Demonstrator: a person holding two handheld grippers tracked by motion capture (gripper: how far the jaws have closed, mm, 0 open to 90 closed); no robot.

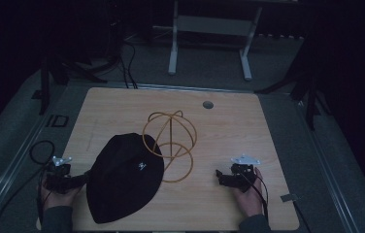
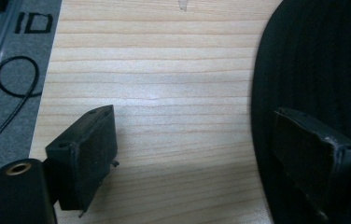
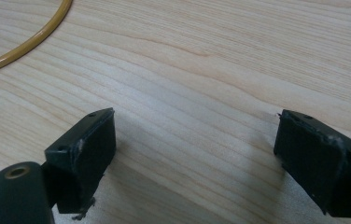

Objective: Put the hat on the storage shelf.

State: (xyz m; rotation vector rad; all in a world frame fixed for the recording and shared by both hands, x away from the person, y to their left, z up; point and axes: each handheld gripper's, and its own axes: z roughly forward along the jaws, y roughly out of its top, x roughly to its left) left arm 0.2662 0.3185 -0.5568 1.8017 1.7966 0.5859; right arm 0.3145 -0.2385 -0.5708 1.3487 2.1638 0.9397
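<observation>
A black cap (image 1: pixel 122 177) lies flat on the wooden table (image 1: pixel 229 126), left of the middle. Behind and to its right stands a yellow wire hat stand (image 1: pixel 171 141) made of hoops on a round base. My left gripper (image 1: pixel 84 178) rests at the cap's left edge, jaws wide open; in the left gripper view (image 2: pixel 194 154) one jaw is over bare wood and the other over the cap (image 2: pixel 313 70), with nothing pressed between them. My right gripper (image 1: pixel 218 175) is open over bare wood (image 3: pixel 194 154), right of the stand's base ring (image 3: pixel 29 39).
A round grommet hole (image 1: pixel 208 104) sits near the table's far edge. A black cable loop (image 1: pixel 41 151) lies off the table's left side. A white frame's legs (image 1: pixel 209 39) stand on the floor beyond the table. A small metal bracket (image 1: pixel 289 197) sits off the right corner.
</observation>
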